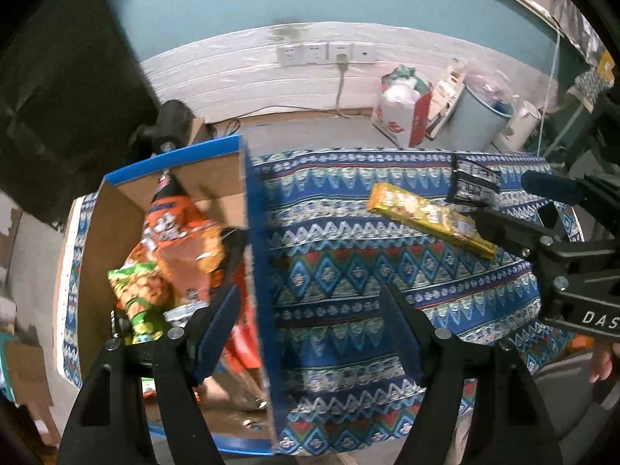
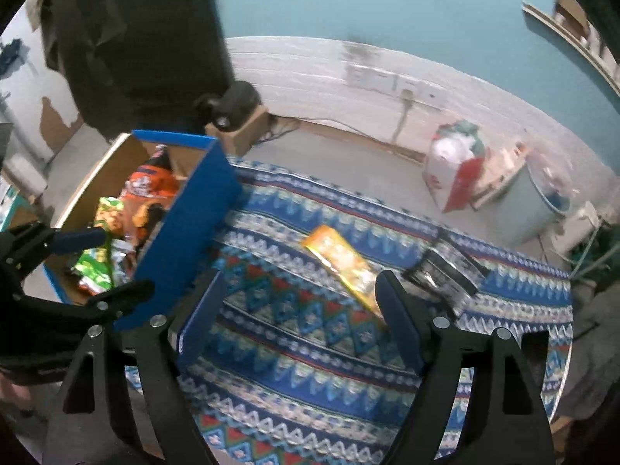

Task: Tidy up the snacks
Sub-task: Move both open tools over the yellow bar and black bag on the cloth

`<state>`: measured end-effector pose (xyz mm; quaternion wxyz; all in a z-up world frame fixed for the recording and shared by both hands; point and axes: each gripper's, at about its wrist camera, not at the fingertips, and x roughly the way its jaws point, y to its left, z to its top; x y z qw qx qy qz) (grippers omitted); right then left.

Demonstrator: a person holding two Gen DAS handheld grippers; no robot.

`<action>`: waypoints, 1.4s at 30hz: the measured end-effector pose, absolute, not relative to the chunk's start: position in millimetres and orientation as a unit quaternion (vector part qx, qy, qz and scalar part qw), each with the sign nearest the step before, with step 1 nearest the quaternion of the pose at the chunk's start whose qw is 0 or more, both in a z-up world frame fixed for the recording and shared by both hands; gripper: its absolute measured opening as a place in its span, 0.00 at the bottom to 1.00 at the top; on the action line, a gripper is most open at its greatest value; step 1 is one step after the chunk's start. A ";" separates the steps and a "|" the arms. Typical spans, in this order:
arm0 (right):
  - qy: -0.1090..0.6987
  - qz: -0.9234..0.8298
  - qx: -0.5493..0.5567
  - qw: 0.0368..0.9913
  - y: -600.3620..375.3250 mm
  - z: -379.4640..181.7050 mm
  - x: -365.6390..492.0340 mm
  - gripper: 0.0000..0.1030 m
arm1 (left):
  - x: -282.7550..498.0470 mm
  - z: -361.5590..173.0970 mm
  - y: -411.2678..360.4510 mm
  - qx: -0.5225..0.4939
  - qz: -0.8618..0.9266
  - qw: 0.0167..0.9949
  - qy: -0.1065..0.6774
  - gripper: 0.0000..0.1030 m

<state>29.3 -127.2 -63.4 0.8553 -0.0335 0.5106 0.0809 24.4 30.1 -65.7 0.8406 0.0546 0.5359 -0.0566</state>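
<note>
A blue cardboard box stands at the left of the patterned tablecloth. It holds an orange snack bag and a green snack bag. A long yellow snack pack and a black packet lie on the cloth. My left gripper is open and empty, straddling the box's right wall. My right gripper is open and empty above the cloth, its right finger just in front of the yellow pack.
Behind the table is bare floor, a white-panelled wall with sockets, a red-and-white bag and a grey bin. A black camera sits on a small cardboard box behind the blue box.
</note>
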 end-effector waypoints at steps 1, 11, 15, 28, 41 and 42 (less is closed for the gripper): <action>0.513 0.076 -0.031 0.855 -134.0 -64.4 28.2 0.77 | 25.4 -65.5 23.4 0.061 -0.059 0.841 0.535 0.73; 0.522 0.034 -0.026 0.852 -185.1 -72.9 17.5 0.78 | 32.1 -67.2 -31.3 0.105 -0.086 0.834 0.535 0.75; 0.524 0.015 -0.032 0.851 -207.4 -78.6 16.1 0.78 | 40.8 -74.3 -45.0 0.118 -0.082 0.830 0.538 0.77; 0.594 0.009 -0.110 0.797 -259.5 -133.7 58.3 0.78 | 94.3 -126.6 -69.8 0.132 -0.072 0.804 0.576 0.77; 0.623 0.078 -0.197 0.753 -281.6 -193.4 110.2 0.78 | 129.8 -186.2 -69.1 0.123 -0.061 0.769 0.624 0.77; 0.625 0.083 -0.194 0.752 -282.7 -196.6 111.6 0.78 | 131.3 -190.5 -68.9 0.122 -0.060 0.766 0.628 0.77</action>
